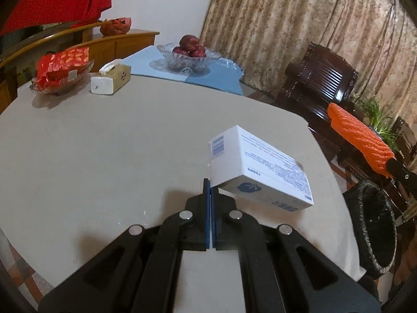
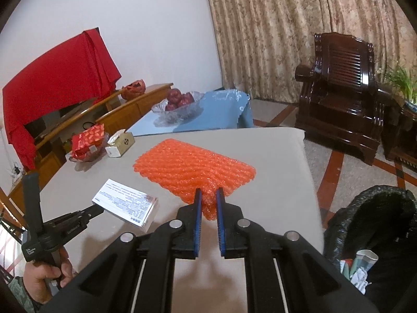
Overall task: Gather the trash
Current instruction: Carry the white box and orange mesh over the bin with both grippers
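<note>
The left gripper (image 1: pixel 210 185) is pinched tight on a flap of a white printed cardboard box (image 1: pixel 263 169), lifted above the grey table (image 1: pixel 104 143) near its right edge. The right gripper (image 2: pixel 208 195) clamps a corner of an orange foam mesh sheet (image 2: pixel 192 167), held above the same table towards its right edge. Just beyond that edge stands a black-lined trash bin (image 2: pixel 375 224) with crumpled paper inside. At the far left corner sit a tissue box (image 1: pixel 110 79), a red-wrapped package on a glass dish (image 1: pixel 62 69), and a glass bowl of red apples (image 1: pixel 189 52) further back.
</note>
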`<state>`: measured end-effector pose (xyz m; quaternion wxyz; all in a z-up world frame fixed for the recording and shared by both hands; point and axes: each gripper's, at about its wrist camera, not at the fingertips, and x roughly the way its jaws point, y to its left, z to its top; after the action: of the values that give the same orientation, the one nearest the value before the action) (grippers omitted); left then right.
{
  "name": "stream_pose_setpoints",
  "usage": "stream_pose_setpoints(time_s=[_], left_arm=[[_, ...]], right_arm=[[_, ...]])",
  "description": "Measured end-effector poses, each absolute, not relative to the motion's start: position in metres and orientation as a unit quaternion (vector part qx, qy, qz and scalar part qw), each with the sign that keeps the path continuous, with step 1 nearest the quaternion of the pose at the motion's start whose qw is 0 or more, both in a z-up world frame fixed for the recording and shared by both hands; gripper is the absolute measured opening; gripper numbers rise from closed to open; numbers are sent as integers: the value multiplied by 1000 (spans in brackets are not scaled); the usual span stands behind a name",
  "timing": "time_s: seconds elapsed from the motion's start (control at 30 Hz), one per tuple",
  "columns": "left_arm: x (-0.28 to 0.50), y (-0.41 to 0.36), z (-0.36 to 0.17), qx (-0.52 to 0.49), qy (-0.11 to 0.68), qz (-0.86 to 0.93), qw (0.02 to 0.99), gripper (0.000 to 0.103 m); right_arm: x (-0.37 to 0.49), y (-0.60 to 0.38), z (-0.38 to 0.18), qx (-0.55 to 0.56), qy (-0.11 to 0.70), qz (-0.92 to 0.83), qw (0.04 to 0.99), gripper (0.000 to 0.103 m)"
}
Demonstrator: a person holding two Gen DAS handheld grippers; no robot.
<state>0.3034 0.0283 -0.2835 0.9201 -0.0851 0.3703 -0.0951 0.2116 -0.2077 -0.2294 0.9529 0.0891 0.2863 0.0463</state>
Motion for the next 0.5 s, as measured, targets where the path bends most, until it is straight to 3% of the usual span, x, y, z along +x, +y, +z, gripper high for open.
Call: stream_pose_setpoints(time_s=[0.5], left_arm=[[260, -14, -249, -72, 353, -134, 923, 0]], right_arm=[[165, -235, -209, 94, 261, 20, 961, 11]])
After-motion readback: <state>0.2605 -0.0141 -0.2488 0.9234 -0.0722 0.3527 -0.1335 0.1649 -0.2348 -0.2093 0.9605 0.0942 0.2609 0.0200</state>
